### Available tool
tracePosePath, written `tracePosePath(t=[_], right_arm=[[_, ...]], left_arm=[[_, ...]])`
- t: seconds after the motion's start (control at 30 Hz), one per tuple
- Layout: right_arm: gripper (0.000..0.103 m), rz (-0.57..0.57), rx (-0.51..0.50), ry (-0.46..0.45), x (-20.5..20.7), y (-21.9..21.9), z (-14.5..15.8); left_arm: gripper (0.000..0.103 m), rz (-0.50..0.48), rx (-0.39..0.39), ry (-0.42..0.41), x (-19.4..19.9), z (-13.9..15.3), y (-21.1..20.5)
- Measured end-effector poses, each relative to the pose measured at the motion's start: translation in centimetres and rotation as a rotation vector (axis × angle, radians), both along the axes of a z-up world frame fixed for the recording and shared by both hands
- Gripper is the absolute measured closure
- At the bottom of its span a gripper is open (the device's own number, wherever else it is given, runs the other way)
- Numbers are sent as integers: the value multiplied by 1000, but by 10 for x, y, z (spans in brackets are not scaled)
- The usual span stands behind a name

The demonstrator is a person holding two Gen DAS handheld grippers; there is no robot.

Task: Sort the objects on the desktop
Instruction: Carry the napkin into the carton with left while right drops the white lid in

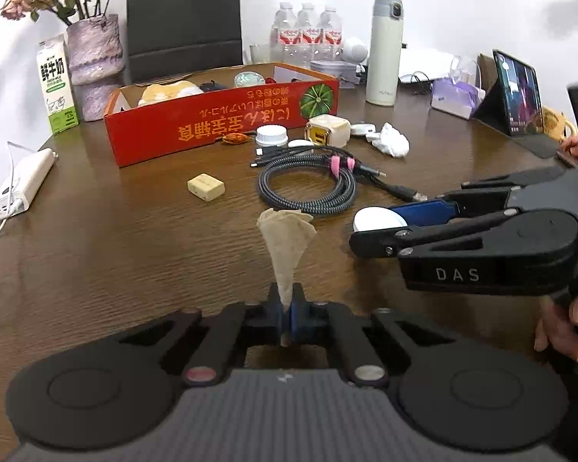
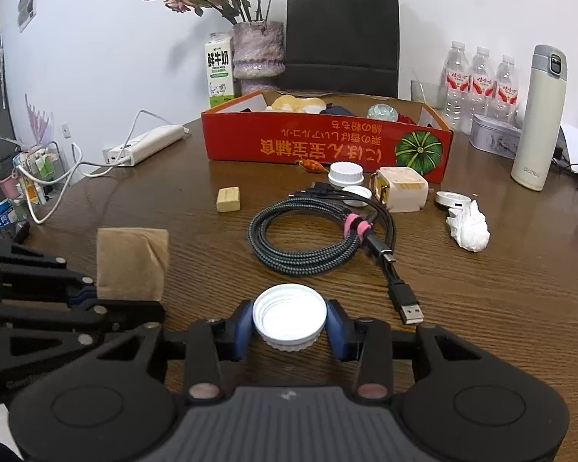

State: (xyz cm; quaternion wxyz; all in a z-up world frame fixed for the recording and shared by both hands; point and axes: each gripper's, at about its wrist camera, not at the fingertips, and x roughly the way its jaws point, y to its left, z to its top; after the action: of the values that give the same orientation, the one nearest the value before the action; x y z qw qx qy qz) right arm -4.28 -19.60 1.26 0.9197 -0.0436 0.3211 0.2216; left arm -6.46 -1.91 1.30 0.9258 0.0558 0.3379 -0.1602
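Brown wood-grain table [image 2: 481,308] under a white wall, and it's crowded out there. Near the front, the left gripper [image 1: 287,315] has its jaws pressed together on a folded brown paper napkin [image 1: 287,242], pinched at its lower edge so the sheet stands up and fans out above the fingers; from the right wrist view that same napkin [image 2: 133,265] shows as a flat tan square at the left. Just beside it, the right gripper [image 2: 289,325] is clamped on a white bottle cap [image 2: 289,313], open side up, blue pads [image 2: 242,327] snug against both sides, low over the table.

Past the cap lies a coiled braided cable [image 2: 308,236], bound with pink ties, its USB plug [image 2: 410,310] pointing back toward the near edge. Left of the coil sits a small cream block [image 2: 228,199]. On the right, a crumpled white tissue [image 2: 469,228]. Farther back, the long red cardboard box [image 2: 323,144] with a green pumpkin printed on it already holds several things, and just in front of it stand another white cap [image 2: 345,174] and a cream charger cube [image 2: 402,188]. At the far right, a white thermos [image 2: 539,119] stands upright.
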Motion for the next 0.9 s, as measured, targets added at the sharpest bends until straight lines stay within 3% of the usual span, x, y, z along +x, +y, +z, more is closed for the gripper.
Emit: tracePosePath(t=[0.1, 0.2, 0.33, 0.4, 0.47, 0.57, 0.67, 0.7, 0.73, 0.8, 0.83, 0.9], right_arm=[[64, 5, 39, -23, 2, -3, 12], [64, 22, 65, -85, 24, -7, 43], [64, -24, 46, -215, 90, -11, 93], [64, -55, 26, -217, 137, -13, 105], [64, -92, 16, -159, 196, -10, 106], [64, -129, 14, 2, 282, -5, 91], [64, -146, 18, 129, 341, 4, 74], [63, -146, -11, 154, 354, 11, 68], [63, -137, -42, 182, 366, 19, 60], [57, -129, -48, 256, 386, 28, 44], [54, -124, -23, 291, 391, 28, 39], [54, -137, 59, 300, 393, 21, 38]], left_arm=[[99, 5, -43, -14, 13, 17, 8], [99, -1, -81, -80, 54, 57, 18], [98, -46, -20, -157, 130, 101, 15], [98, -41, 2, -102, 188, 111, 11], [98, -6, 27, -30, 245, 106, 11], [98, 19, 5, 196, 323, 77, 22], [96, -1, -33, 343, 362, 53, 26], [87, 17, -30, 357, 367, 48, 26], [71, 44, -9, 353, 372, 46, 25], [48, 72, 20, 289, 370, 51, 26], [42, 68, 13, 255, 367, 57, 28], [39, 61, -42, 229, 359, 68, 38]])
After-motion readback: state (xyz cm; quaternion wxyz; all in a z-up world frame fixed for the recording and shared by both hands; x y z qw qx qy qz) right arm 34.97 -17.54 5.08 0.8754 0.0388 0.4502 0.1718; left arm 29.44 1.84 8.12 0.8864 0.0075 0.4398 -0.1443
